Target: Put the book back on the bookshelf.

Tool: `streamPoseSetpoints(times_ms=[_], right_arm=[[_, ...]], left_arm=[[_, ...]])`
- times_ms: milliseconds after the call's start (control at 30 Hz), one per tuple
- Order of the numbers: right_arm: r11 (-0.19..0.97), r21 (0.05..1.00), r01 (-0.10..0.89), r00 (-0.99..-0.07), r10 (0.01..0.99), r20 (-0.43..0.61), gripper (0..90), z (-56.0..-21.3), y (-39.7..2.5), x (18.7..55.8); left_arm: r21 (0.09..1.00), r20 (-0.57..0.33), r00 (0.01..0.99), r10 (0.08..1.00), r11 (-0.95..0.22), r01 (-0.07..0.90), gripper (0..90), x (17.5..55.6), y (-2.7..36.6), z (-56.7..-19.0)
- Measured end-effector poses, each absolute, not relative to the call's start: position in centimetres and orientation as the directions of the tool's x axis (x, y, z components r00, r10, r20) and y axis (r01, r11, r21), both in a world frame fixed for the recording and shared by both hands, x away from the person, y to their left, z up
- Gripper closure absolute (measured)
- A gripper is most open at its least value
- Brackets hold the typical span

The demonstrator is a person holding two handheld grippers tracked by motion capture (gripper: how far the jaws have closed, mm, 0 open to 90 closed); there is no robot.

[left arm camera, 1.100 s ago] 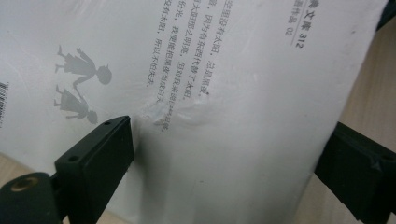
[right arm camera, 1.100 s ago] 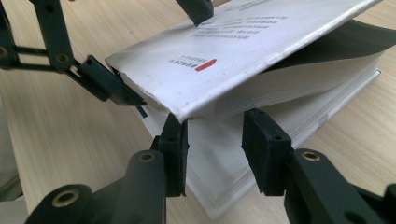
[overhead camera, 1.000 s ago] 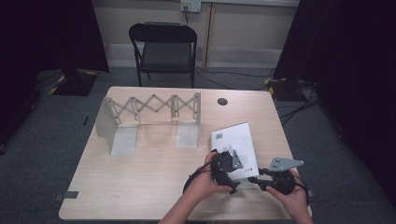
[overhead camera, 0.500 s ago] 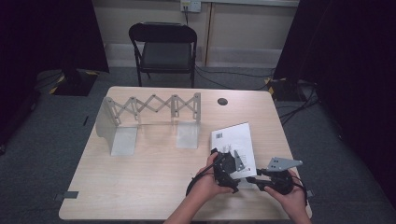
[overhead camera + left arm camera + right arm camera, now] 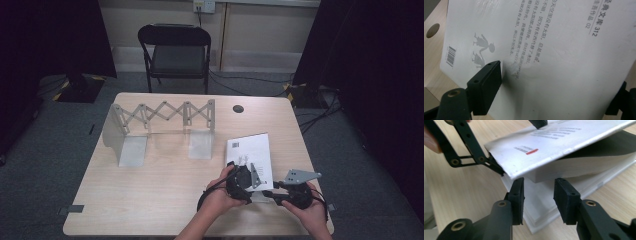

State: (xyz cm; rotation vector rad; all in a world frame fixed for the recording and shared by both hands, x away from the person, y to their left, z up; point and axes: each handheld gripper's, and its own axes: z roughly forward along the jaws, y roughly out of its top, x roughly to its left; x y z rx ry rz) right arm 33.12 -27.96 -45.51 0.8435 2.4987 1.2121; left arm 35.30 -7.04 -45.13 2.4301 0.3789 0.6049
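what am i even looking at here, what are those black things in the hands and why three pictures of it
A person sits at a wooden table and holds a hand-operated clamp, called a gripper, in each hand. Each has two black jaws.

The high view comes from a fixed camera above the table. It shows the left gripper and the right gripper at the near end of a white book. Farther back stands a grey metal rack with a folding lattice top, and a black chair sits behind the table.

The other two pictures come from cameras mounted on the grippers, looking along their jaws. In the left gripper view, the jaws grip the book's white cover and lift it. In the right gripper view, the right gripper is open, its jaws on either side of the corner of the page block.
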Motion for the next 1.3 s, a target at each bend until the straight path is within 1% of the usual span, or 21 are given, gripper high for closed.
streamPoseSetpoints(times_ms=[233,467,533,600,667,700,733,767,800,833,1000,1067,1100,1233,1300], right_arm=[[0.486,0.774,0.405,-0.784,0.620,0.021,59.1,-45.8,-28.4,33.4],[0.463,0.783,0.415,-0.781,0.623,0.045,58.7,-45.9,-28.2,33.5],[0.460,0.785,0.416,-0.780,0.623,0.048,58.8,-45.9,-28.2,33.5],[0.457,0.785,0.417,-0.779,0.626,0.049,58.8,-45.8,-28.2,33.5],[0.449,0.788,0.422,-0.776,0.628,0.057,58.8,-45.8,-28.2,33.5],[0.449,0.785,0.426,-0.776,0.628,0.062,58.9,-45.8,-28.2,33.5],[0.446,0.786,0.429,-0.775,0.628,0.067,59.0,-45.9,-28.2,33.5],[0.442,0.786,0.432,-0.775,0.628,0.073,59.2,-45.9,-28.3,33.6],[0.439,0.786,0.435,-0.773,0.629,0.077,59.5,-45.9,-28.3,33.6],[0.439,0.787,0.434,-0.774,0.628,0.076,59.7,-45.9,-28.2,33.5],[0.440,0.783,0.441,-0.773,0.629,0.082,59.7,-46.0,-28.3,33.5],[0.440,0.784,0.438,-0.773,0.630,0.078,59.7,-46.0,-28.3,33.5],[0.438,0.786,0.437,-0.774,0.629,0.080,59.6,-46.0,-28.3,33.5],[0.422,0.787,0.450,-0.778,0.617,0.114,56.5,-46.3,-28.6,33.6],[0.417,0.785,0.458,-0.780,0.613,0.129,54.2,-46.6,-28.8,33.7]], left_arm=[[0.614,0.329,0.859,0.393,-0.780,0.122,18.7,35.4,-7.0,-45.2],[0.607,0.329,0.865,0.379,-0.786,0.113,16.0,35.4,-6.9,-45.2],[0.623,0.321,0.864,0.388,-0.774,0.116,15.2,35.4,-6.9,-45.2],[0.629,0.314,0.868,0.384,-0.769,0.113,13.5,35.5,-6.8,-45.3],[0.651,0.279,0.874,0.397,-0.747,0.132,8.5,35.7,-6.9,-45.4],[0.654,0.286,0.870,0.403,-0.746,0.130,7.0,35.7,-7.0,-45.5],[0.650,0.301,0.866,0.398,-0.751,0.119,7.3,35.7,-7.1,-45.7],[0.643,0.305,0.869,0.389,-0.757,0.113,5.2,35.8,-7.2,-45.8],[0.635,0.303,0.872,0.385,-0.764,0.117,1.0,35.9,-7.3,-45.9],[0.635,0.322,0.863,0.389,-0.765,0.108,0.0,35.9,-7.4,-46.1],[0.649,0.330,0.853,0.405,-0.753,0.106,1.1,36.2,-7.3,-46.3],[0.655,0.323,0.856,0.404,-0.748,0.106,3.9,36.2,-7.2,-46.2],[0.660,0.325,0.860,0.394,-0.746,0.092,5.0,36.2,-7.0,-46.2],[0.624,0.386,0.859,0.336,-0.781,0.025,13.0,35.7,-7.1,-45.9],[0.626,0.400,0.852,0.336,-0.780,0.014,16.1,35.4,-7.4,-46.1]])
